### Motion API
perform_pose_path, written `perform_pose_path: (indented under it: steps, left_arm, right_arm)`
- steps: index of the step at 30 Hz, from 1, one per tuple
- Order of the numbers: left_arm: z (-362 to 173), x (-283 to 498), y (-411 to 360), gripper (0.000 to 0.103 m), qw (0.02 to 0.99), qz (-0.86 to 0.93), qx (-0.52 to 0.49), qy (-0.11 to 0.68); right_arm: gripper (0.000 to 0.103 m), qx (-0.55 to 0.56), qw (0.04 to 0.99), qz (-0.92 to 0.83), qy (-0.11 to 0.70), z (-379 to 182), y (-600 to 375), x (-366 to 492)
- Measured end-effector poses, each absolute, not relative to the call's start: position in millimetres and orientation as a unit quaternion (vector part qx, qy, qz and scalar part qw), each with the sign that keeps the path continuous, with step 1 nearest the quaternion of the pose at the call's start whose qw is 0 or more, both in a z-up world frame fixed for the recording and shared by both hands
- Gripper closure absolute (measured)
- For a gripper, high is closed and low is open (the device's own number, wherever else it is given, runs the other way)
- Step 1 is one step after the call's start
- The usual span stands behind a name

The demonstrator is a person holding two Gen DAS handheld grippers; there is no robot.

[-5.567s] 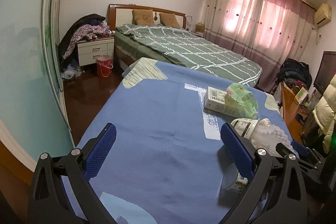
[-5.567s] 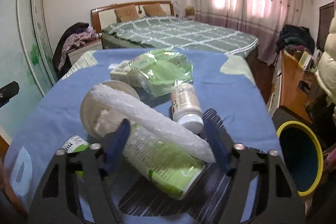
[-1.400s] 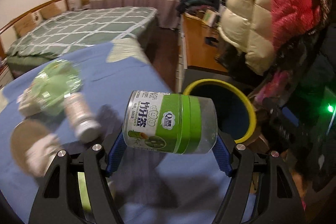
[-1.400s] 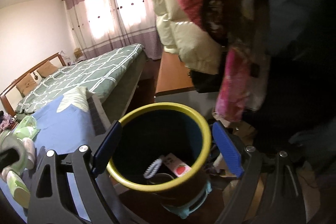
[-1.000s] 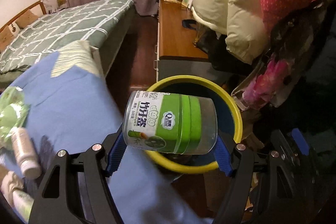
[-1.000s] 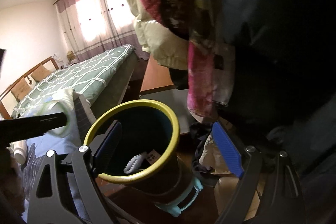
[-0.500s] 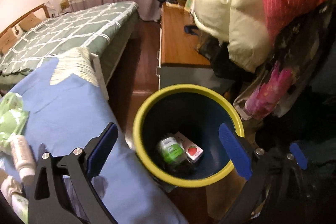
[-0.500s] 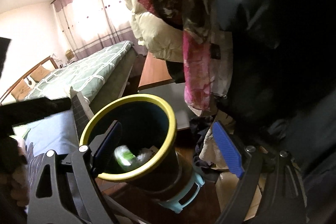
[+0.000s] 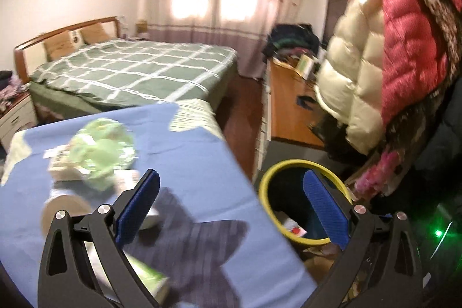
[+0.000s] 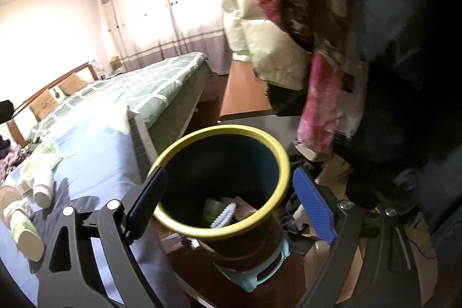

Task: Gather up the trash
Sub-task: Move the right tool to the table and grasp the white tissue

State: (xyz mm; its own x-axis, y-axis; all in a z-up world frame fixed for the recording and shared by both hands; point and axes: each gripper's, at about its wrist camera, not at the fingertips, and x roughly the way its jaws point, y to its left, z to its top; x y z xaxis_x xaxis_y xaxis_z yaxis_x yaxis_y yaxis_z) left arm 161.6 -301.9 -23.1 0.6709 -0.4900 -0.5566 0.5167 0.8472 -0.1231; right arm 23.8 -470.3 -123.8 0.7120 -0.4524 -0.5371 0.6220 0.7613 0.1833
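Left gripper [image 9: 231, 204] jaws spread apart, nothing between, above right edge of blue-clothed table [image 9: 202, 163]. Right gripper [image 10: 228, 202] jaws apart, empty, straddling round yellow-rimmed dark-blue trash bin [image 10: 281, 160] standing upright on floor right of table, mouth up. Inside bin: green-labelled jar [image 10: 212, 208] lying tilted, white ridged strip [image 10: 222, 215] slanting up-right. Crumpled green plastic wrapper [image 9: 104, 155] and white bottle [image 10: 43, 192], long axis near-to-far, on table.
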Motion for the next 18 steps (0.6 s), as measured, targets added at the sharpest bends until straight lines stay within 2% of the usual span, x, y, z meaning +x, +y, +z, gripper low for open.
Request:
perform_pose_path:
  steps: [7,18]
  left_arm:
    - [-18.6,158.5,-218.1,0.005,0.935,-0.217,0.001,0.281]
    - [-39.2,155.2,-66.7,0.005,0.954,-0.071,-0.045,0.287]
  right_arm:
    - [0.017,0.152,0.924,-0.251,0.244,-113.1,-427.2,47.2]
    - [0.017,0.120,0.945,-0.146,0.268,-106.2,-346.9,98.8]
